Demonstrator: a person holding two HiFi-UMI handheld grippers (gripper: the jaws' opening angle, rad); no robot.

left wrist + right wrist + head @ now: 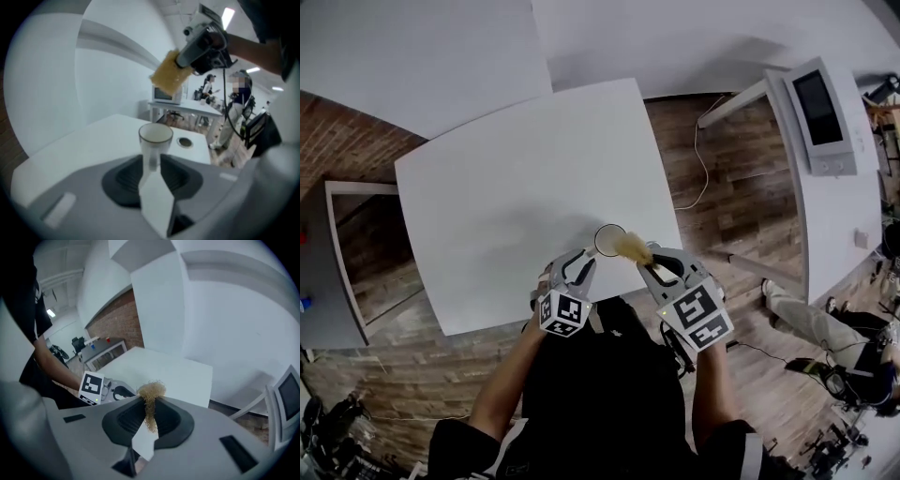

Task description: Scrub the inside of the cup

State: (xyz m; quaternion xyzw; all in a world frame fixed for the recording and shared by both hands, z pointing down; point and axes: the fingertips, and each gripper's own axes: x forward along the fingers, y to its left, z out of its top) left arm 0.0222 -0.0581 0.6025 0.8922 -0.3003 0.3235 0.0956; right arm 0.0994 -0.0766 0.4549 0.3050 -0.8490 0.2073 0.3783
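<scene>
The clear cup [609,240] sits at the counter's [506,187] six o'clock edge, between the left gripper's [581,263] released jaws; the right gripper [651,266] clenches a scouring pad [631,247]. Regrip the cup before scrubbing inside.

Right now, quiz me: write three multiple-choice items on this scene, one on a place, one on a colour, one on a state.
1. The cup is:
A. tipped on its side
B. upright between the left gripper's jaws
C. held upside down

2. The scrub pad is:
A. tan-yellow
B. blue
C. black

3. The scrub pad is:
A. deep inside the cup
B. dropped and loose
C. clamped in the right gripper, outside the cup

Answers:
1. B, since the left gripper view shows the cup standing upright between those jaws.
2. A, since both gripper views show that colour.
3. C, since the right gripper view shows its jaws pinching the pad, and the left gripper view shows the pad above the cup.
</scene>
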